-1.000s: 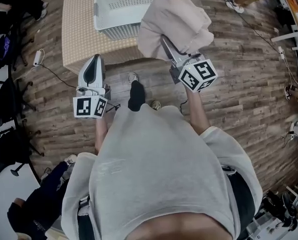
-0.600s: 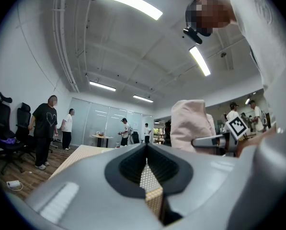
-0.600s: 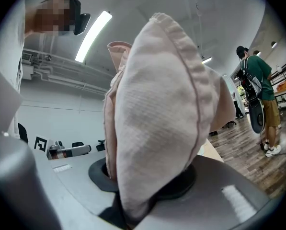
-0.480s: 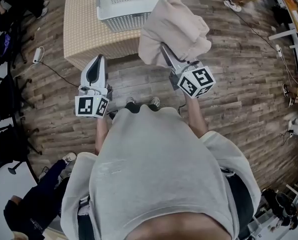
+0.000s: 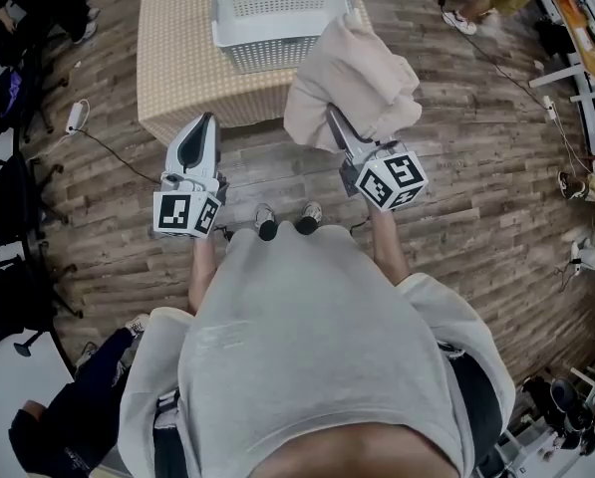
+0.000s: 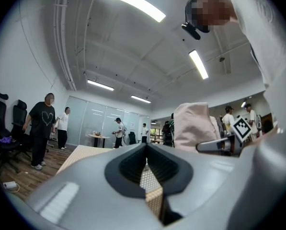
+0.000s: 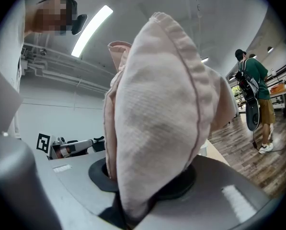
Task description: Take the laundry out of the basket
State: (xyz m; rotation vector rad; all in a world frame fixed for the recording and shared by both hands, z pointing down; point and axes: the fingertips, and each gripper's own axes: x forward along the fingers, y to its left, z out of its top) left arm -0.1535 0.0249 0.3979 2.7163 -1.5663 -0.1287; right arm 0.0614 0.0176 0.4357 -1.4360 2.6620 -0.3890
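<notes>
A white perforated laundry basket [image 5: 277, 13] stands on a beige table [image 5: 177, 68] in front of me. My right gripper [image 5: 329, 116] is shut on a bunched pale pink cloth [image 5: 352, 78], held in the air over the table's near right corner, outside the basket. In the right gripper view the pink cloth [image 7: 157, 123] fills the space between the jaws of the right gripper [image 7: 145, 186] and hides the fingertips. My left gripper [image 5: 201, 127] hangs by the table's near edge, shut and holding nothing. Its own view shows the left gripper [image 6: 145, 150] with the pads together.
Wood-plank floor surrounds the table. Black office chairs [image 5: 8, 58] and a cable [image 5: 108, 142] are at the left. Other people [image 6: 41, 128] stand in the room, one at the right [image 7: 255, 97]. My shoes [image 5: 287, 219] are just short of the table.
I have stepped back from the table, so more of the table and basket shows. My feet have come together. Both grippers keep their hold and pose.
</notes>
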